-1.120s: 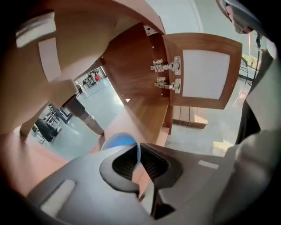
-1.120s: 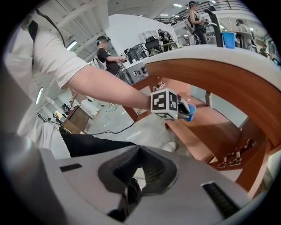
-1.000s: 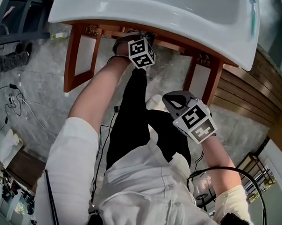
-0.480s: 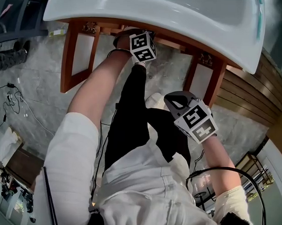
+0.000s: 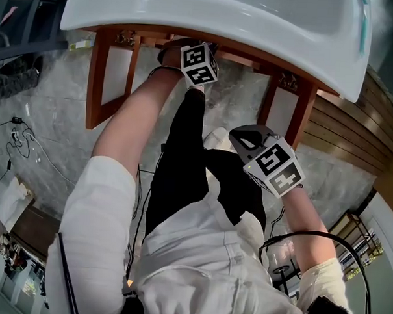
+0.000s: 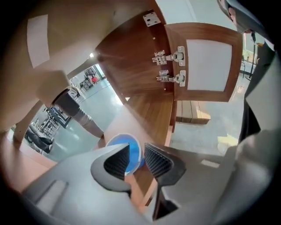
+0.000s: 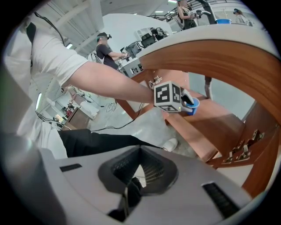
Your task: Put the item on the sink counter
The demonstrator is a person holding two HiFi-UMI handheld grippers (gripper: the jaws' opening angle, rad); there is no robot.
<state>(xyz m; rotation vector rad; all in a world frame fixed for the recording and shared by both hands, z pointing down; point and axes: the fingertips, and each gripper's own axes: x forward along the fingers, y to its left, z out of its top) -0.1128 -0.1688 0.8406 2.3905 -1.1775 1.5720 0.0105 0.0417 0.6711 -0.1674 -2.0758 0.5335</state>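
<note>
Left tongs (image 6: 136,148) reach in under the white sink tabletop (image 5: 157,18), nose angled down into the open wooden cabinet. Its jaws have just been opening and now stand well apart. The blue item (image 6: 133,157), a round cup-like thing, sits in the gap and partly behind the left-hand jaw. The pads don't look pressed on it, so no grip yet as far as I can judge. The item stands on a wooden shelf (image 7: 210,127) inside the cabinet, right at the tips of the left tongs and well below the tabletop. An open cabinet door (image 6: 208,66) hangs beyond and to the right of these tongs. Right tongs (image 7: 140,151) are held back over the person's lap, well away from the item. Their jaws are together and there is nothing in them. Progress looks like the very start: the item is located and straddled but not lifted. Left to do, by my reckoning: close on the item, draw it out from under the sink edge without knocking the frame, raise it and set it on the tabletop above. The right tongs look to have no part in this for now.
</note>
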